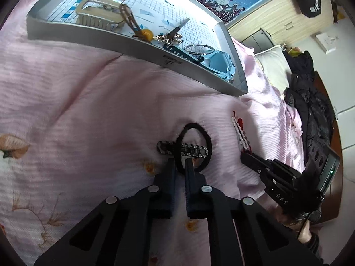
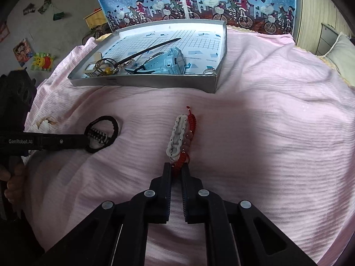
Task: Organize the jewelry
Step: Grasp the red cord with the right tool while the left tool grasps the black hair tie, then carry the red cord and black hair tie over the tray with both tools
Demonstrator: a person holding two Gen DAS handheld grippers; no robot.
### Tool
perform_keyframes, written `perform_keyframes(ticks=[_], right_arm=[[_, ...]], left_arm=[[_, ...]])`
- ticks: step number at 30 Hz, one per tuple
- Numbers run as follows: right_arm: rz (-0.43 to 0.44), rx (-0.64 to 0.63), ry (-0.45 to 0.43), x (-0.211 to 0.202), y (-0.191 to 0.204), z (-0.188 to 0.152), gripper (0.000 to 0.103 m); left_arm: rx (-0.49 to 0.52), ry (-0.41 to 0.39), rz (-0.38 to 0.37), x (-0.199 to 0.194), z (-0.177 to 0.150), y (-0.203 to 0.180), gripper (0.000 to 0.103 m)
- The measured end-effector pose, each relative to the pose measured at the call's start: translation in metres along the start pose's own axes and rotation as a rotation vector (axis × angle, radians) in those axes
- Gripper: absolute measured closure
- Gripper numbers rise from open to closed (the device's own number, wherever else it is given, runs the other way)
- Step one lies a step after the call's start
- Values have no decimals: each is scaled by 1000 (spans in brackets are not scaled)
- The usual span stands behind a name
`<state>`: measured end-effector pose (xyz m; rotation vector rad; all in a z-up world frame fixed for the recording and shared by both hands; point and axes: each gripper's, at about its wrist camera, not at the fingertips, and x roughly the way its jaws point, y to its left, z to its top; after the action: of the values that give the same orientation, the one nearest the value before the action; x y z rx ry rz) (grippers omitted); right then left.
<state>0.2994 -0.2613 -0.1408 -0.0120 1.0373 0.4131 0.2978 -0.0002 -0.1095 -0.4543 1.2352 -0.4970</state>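
- Two grippers work at once on the pink bedspread (image 2: 255, 133), each closing on a small piece in the lower middle of its own view.
- At left in the right wrist view, the left gripper (image 1: 180, 160) has its jaws narrowed around a black hair tie (image 1: 207, 140) and the black-and-white clip (image 1: 184, 149) lying across it; both look light, and the tie is soft and stretchy, so it may slip free unless the stiff clip is pinched too.
- At centre, the right gripper (image 2: 177, 168) pinches the near end of a red braided bracelet (image 2: 191, 124); its cord is limp and will dangle.
- Touching it lies a white clip (image 2: 177, 135), which could drag along.
- Along the top, the grey tray (image 2: 142, 82) already holds a watch (image 2: 170, 63), a hair stick (image 2: 153, 48) and other pieces; its near wall must be cleared.
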Motion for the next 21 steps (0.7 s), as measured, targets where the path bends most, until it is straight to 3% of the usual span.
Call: perform_keyframes(ticks=[5,11,14,21], right_arm=[[31,37,-19,-12,0,-2,96],[-19,-37,-222,-49,12,4,97],[-23,-45,-258,-54,13,5,97],[-5,-58,-356,-69,18,6,97]], left_arm=[[10,-26,-10,-4,0,-10,100],[110,-133,-20,-19,-7,-43,100],[167,-171,-20,-25,-11,-58,100],[274,-256,56,-28,-19,-75,100]])
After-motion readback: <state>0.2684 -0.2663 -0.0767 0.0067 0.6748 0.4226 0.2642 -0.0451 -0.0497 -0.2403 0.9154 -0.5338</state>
